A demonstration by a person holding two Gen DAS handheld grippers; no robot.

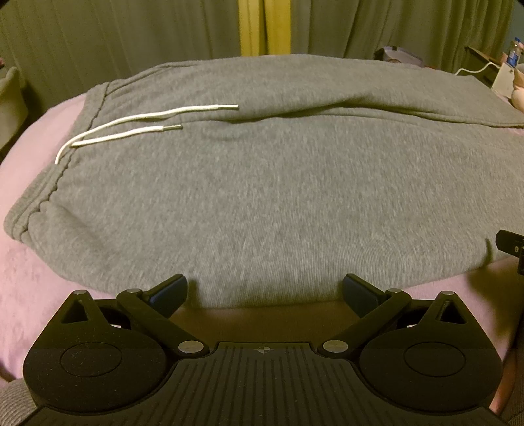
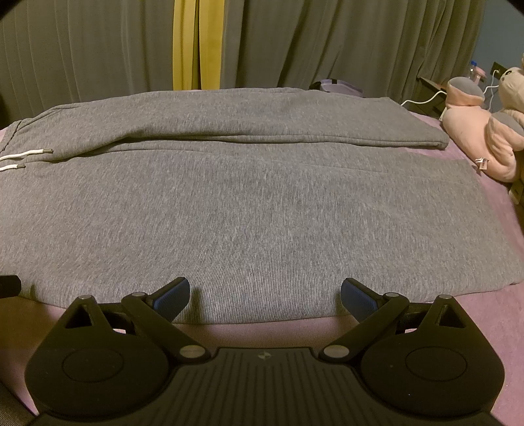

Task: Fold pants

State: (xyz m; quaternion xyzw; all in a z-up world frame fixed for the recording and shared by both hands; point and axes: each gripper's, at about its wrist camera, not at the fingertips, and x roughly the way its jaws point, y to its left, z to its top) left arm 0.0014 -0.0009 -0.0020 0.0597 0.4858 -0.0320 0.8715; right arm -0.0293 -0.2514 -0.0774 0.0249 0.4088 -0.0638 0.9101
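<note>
While the pants [image 1: 262, 196] lie flat across the bed [image 1: 39, 255], waistband left, left gripper [image 1: 265, 291] and right gripper [image 2: 265, 295] hover spread wide, empty, at near hem

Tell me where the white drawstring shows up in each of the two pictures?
Left wrist: the drawstring lies upper left, both cords running right from the waistband across the pants.
Right wrist: the drawstring is at the far left edge, mostly cut off.
Shared landmark: the yellow curtain strip behind the bed.
</note>
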